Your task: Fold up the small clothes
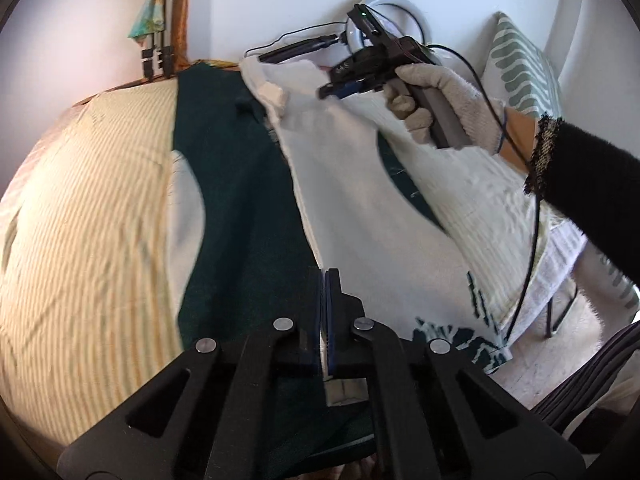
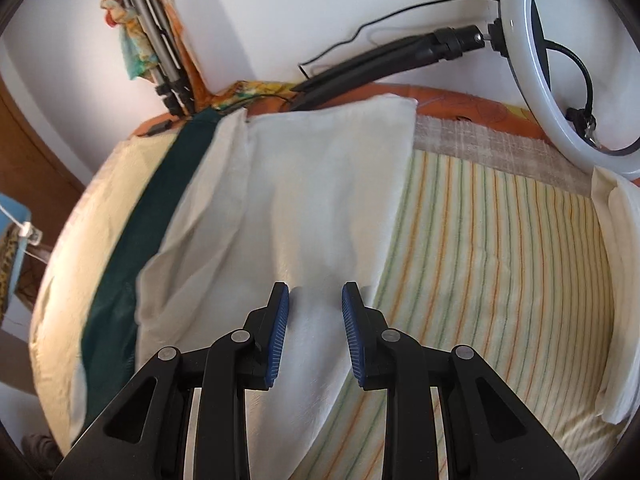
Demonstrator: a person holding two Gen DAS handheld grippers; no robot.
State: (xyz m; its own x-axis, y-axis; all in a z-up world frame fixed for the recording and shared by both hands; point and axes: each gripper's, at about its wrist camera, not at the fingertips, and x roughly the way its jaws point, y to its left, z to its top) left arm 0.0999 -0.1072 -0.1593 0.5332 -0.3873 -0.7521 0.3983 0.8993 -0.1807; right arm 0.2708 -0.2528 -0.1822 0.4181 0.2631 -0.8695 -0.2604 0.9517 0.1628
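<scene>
A white cloth point(image 1: 360, 208) lies folded over a dark green cloth point(image 1: 244, 208) on the striped bed cover. My left gripper point(image 1: 325, 280) is shut on the near edge of the white cloth; a bit of its hem shows below the jaws. My right gripper point(image 2: 315, 300) is open just above the white cloth point(image 2: 304, 184), its blue pads either side of a fold and holding nothing. In the left wrist view the right gripper point(image 1: 326, 91) hovers over the far end of the cloth, held by a gloved hand. The green cloth point(image 2: 132, 240) shows as a strip at the left.
The striped bed cover point(image 2: 480, 264) spreads right of the cloth. A ring light point(image 2: 560, 56) on a black arm and a folded tripod point(image 2: 156, 40) stand at the wall behind. A stack of white folded items point(image 2: 616, 300) lies at the right edge. A patterned pillow point(image 1: 516, 64) leans at the back.
</scene>
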